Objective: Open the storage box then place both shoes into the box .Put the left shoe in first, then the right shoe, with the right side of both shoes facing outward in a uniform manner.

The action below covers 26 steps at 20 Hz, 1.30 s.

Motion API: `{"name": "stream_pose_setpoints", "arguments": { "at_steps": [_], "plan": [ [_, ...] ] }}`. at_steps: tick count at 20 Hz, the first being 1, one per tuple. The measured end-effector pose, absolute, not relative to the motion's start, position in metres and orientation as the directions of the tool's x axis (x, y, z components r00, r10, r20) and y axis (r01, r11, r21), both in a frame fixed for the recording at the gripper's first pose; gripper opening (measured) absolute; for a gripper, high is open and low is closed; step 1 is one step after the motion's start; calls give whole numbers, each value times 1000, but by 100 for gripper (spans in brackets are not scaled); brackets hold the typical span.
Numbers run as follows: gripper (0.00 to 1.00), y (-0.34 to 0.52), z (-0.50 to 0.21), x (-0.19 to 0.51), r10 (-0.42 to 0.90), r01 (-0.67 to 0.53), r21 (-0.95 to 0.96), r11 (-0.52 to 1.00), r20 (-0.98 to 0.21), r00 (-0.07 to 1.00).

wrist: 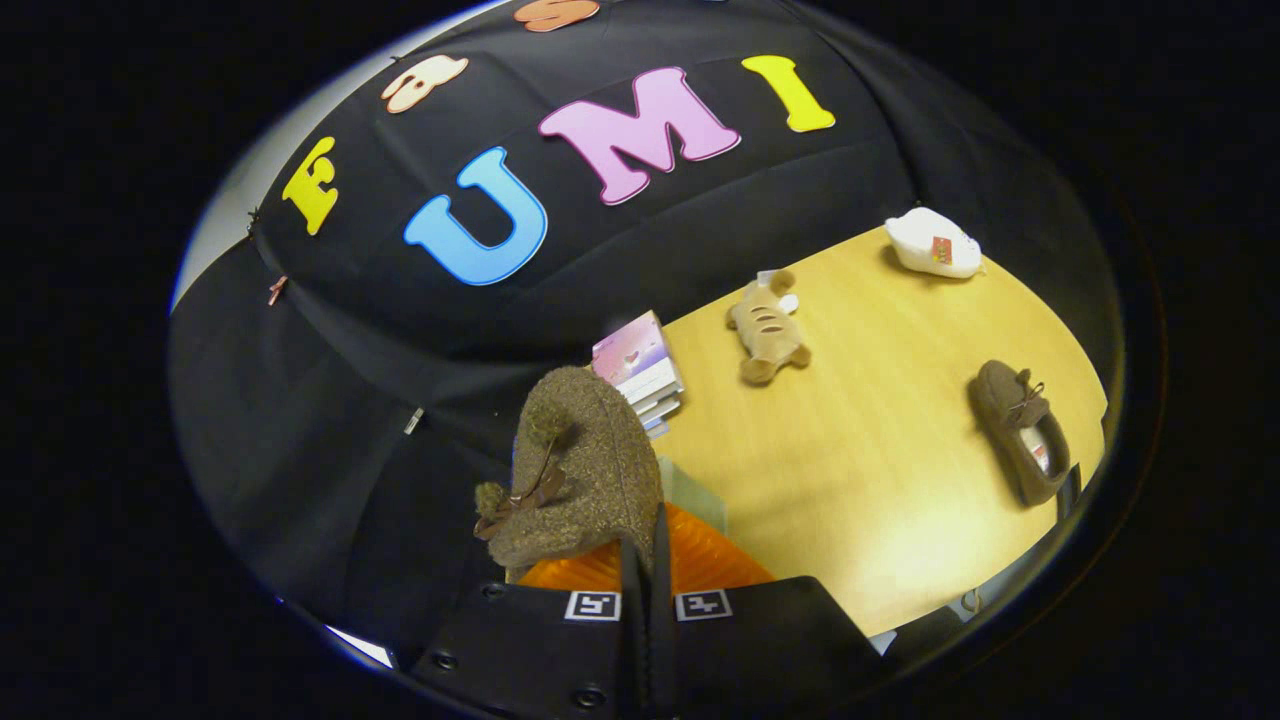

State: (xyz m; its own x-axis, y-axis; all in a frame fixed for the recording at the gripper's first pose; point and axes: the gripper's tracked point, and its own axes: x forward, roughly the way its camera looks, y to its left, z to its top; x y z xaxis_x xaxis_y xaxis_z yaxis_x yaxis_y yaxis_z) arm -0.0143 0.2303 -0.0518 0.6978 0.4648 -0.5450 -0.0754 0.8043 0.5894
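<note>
A brown fuzzy shoe [580, 470] with a small bow and pom-poms hangs toe-up just ahead of my gripper [645, 570]. The fingers stand close together and pinch the shoe's rim between them. Below the shoe I see the orange ribbed surface of the storage box [700, 565] with a clear wall beside it. A second brown shoe [1020, 430] lies on the wooden table [880, 480], far beyond the fingers to the right, its opening facing up.
A plush bread toy [765, 335] lies mid-table. A white pouch [932, 243] rests at the far edge. A stack of books [640, 375] stands behind the held shoe against the booth's black cloth wall.
</note>
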Motion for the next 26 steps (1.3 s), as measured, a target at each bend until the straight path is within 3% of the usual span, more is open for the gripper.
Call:
{"name": "stream_pose_setpoints", "arguments": {
  "at_steps": [8, 17, 19, 20, 24, 26],
  "plan": [
    [6, 333, -106, -17, 467, -39, 566, 824, -637, 614],
    [8, 376, -180, -18, 437, 39, 525, 850, -745, 503],
    [21, 387, -188, -28, 465, 25, 536, 844, -754, 464],
    [33, 395, -183, -33, 499, 2, 558, 830, -743, 445],
    [98, 400, -160, -43, 571, -115, 585, 803, -700, 429],
    [99, 385, -146, -46, 582, -166, 575, 801, -681, 445]
  ]
}}
